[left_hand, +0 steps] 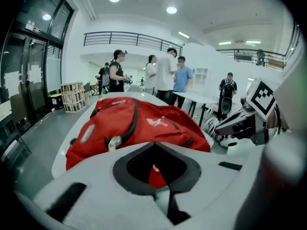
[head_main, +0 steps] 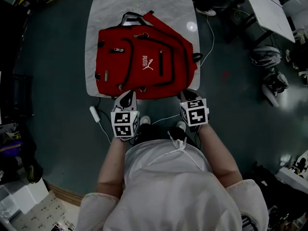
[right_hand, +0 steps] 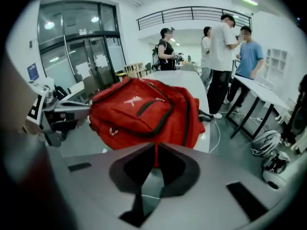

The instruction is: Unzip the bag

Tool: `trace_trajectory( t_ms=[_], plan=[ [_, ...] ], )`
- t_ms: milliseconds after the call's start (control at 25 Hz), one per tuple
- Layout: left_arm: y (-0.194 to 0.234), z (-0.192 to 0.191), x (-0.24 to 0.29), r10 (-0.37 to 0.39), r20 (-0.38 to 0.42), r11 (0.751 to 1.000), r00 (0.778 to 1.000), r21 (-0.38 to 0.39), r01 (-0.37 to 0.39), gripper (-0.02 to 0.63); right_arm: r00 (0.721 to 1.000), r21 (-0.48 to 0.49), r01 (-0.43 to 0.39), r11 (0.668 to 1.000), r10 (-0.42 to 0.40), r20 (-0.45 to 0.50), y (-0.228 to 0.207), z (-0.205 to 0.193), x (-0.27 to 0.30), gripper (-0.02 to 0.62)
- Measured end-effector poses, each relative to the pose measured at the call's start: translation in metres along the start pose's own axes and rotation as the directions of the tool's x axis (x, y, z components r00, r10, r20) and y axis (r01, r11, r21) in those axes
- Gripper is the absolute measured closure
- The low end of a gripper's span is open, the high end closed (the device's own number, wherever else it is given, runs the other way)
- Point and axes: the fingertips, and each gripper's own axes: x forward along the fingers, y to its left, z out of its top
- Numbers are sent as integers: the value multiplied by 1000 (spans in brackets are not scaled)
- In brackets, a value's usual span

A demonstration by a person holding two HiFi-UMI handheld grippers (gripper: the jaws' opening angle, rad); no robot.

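The red bag [head_main: 144, 64] lies flat on the near end of the table [head_main: 144, 4], reaching its near edge. The left gripper [head_main: 127, 99] and right gripper [head_main: 189, 96] hover at that edge, by the bag's two near corners. Both have their jaws pressed together, with nothing between them.

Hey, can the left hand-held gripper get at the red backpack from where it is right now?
Probably yes. The left hand-held gripper is right by the red backpack's near edge on the table, with nothing between them. Its jaws are shut, though.
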Motion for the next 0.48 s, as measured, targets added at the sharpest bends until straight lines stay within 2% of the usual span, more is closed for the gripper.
trace_trajectory(
  t_ms=[80, 200, 480],
  plan=[
    [-16, 31, -3, -50, 60, 999, 997, 21, 49, 586, 997, 9, -8, 1000, 8, 81, 7, 28, -12, 565],
    [-37, 80, -10, -123, 152, 992, 981, 37, 118, 586, 979, 10, -11, 1000, 9, 202, 15, 71, -35, 565],
    [-70, 185, -49, -229, 336, 972, 914, 124, 198, 586, 904, -13, -8, 1000, 13, 428, 31, 149, -94, 566]
  ],
)
